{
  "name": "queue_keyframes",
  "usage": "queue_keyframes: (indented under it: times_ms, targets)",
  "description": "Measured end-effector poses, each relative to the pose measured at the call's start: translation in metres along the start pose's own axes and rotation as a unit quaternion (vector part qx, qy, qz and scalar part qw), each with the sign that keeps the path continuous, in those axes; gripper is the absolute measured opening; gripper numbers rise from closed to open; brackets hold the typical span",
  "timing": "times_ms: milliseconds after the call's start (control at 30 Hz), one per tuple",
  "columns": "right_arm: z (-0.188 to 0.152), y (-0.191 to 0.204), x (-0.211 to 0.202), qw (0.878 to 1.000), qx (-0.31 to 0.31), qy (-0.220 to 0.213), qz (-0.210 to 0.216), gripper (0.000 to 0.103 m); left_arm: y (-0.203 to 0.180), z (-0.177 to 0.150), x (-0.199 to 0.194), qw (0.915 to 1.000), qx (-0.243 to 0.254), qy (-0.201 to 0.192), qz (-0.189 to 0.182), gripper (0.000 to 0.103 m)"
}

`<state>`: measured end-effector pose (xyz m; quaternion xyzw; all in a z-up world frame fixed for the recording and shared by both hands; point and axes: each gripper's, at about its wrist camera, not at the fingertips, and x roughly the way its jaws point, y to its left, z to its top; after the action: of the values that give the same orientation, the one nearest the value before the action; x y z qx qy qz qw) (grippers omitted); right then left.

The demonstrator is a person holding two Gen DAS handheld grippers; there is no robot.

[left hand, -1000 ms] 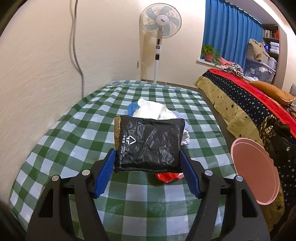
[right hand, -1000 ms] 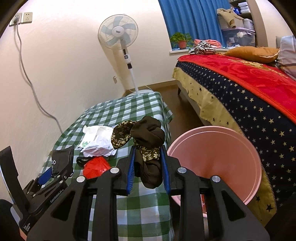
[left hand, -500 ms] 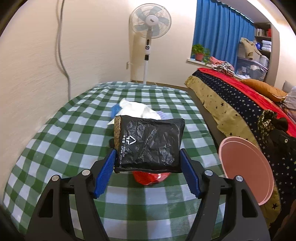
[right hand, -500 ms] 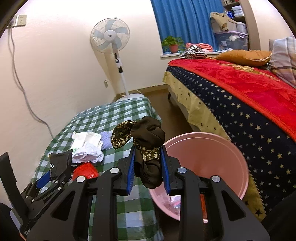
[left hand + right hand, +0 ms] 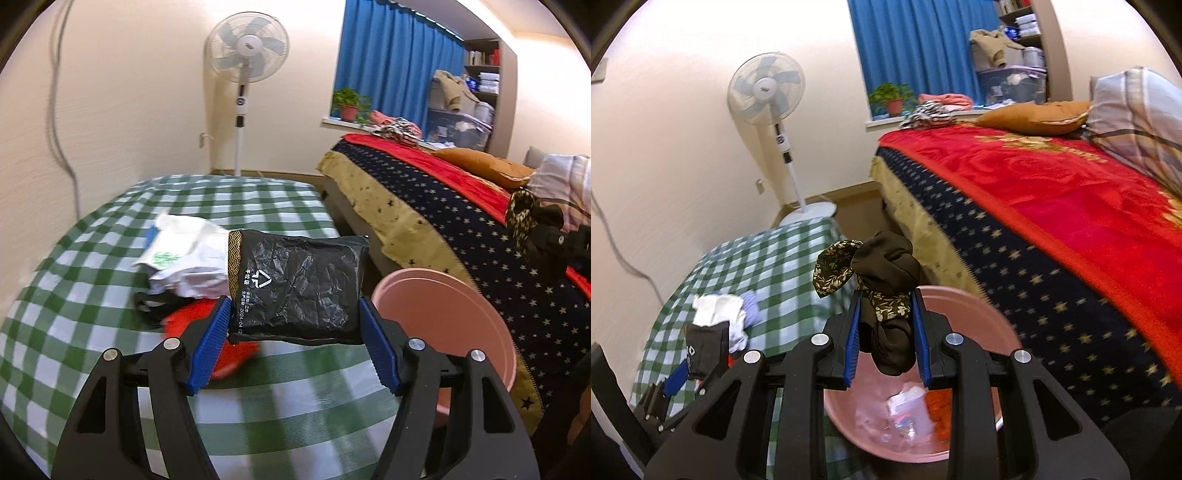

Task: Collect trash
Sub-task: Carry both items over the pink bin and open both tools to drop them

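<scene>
Right claw [image 5: 886, 332] clamps brown cloth [image 5: 886, 273] above pink bin [image 5: 975, 310] rim; left claw [image 5: 295, 325] grips black packet [image 5: 299, 288].

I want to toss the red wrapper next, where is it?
Left wrist view: the red wrapper lies on the checked table, near the white bag.

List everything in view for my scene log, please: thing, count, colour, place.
black packet: 1, black, in left gripper
brown cloth: 1, brown floral, in right gripper
pink bin: 1, pink, floor by table
white bag: 1, white, on table
red wrapper: 1, red, on table
table: 1, green check
fan: 1, white, by wall
bed: 1, red and navy
left gripper: 1, blue fingers
right gripper: 1, blue fingers
</scene>
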<state>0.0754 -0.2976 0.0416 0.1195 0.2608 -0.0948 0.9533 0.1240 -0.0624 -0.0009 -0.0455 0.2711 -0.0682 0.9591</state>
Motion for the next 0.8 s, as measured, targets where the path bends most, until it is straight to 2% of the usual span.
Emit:
queue_keyframes:
  times_ms: [133, 433, 800]
  targets:
    - [0.005, -0.019, -0.004, 1.000, 0.018, -0.002, -0.019, 0.026, -0.024, -0.001, 0.008, 0.9996, 0.013, -0.001, -0.026, 0.067]
    - [0.005, -0.031, 0.003, 0.999, 0.030, 0.009, -0.031, 0.026, -0.071, -0.007, 0.021, 0.9950, 0.044, 0.011, -0.090, 0.067]
    - [0.006, -0.031, 0.013, 0.999, 0.033, 0.020, -0.034, 0.026, -0.084, -0.014, 0.032, 0.9910, 0.053, 0.034, -0.118, 0.067]
